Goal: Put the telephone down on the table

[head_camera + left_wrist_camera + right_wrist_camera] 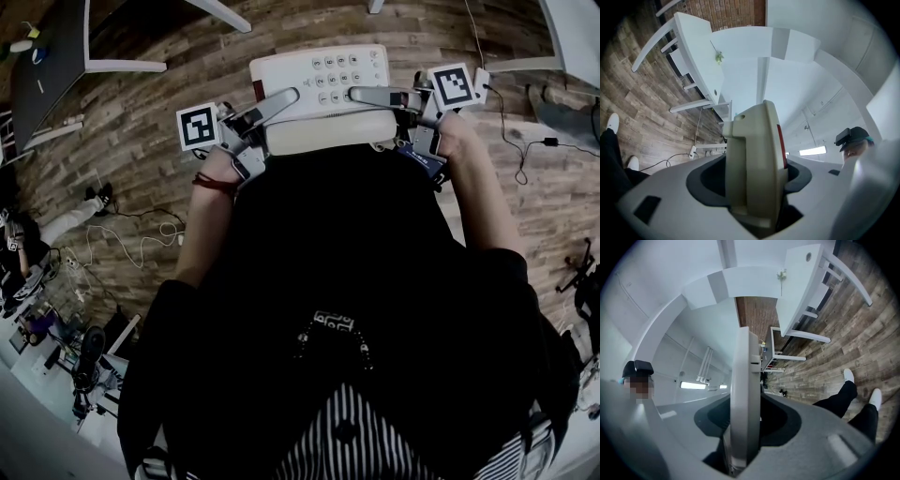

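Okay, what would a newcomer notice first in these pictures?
A beige desk telephone hangs over the wood floor, top middle of the head view. The left gripper and right gripper clamp its two ends. A white table stands off to the side in both gripper views.

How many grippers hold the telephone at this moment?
2. The left gripper clamps the left end of the telephone, and the right gripper clamps its right end. No other gripper is in view.
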The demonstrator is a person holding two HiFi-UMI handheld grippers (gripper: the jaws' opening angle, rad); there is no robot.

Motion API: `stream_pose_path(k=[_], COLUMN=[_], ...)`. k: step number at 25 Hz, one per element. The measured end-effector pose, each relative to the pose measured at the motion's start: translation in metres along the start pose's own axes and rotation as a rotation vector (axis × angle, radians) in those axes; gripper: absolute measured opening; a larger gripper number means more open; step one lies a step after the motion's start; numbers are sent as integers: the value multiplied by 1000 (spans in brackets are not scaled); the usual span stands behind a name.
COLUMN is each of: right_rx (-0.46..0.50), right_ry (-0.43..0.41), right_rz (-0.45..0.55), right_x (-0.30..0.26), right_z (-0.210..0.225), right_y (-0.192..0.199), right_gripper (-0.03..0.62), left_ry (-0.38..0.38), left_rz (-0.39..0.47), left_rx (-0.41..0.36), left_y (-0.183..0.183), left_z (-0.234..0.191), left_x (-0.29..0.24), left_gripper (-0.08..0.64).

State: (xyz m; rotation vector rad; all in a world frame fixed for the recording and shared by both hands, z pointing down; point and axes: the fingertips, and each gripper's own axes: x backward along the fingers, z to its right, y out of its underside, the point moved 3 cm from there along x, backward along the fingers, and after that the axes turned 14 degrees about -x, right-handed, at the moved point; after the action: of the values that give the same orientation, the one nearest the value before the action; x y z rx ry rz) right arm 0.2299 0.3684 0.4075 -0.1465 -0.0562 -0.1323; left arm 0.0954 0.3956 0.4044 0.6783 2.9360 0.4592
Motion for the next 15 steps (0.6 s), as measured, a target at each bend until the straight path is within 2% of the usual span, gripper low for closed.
stream_pose_path(k=[4,9,15], right_rx=[2,9,18], right_ry=[10,20,29], right_rz=[44,106,146], right_x=[2,8,3], right_z=[-1,-10,-17], right_y=[-4,-24,-41], right_gripper=[156,156,156], left_ry=[26,58,85], left_rz=[-34,-91,-121], left_rx=[8,-4,1], left_y=[-8,-35,-57], left_z=[-5,-11,-16], left_x=[-5,-19,-24], left_gripper=[287,287,287])
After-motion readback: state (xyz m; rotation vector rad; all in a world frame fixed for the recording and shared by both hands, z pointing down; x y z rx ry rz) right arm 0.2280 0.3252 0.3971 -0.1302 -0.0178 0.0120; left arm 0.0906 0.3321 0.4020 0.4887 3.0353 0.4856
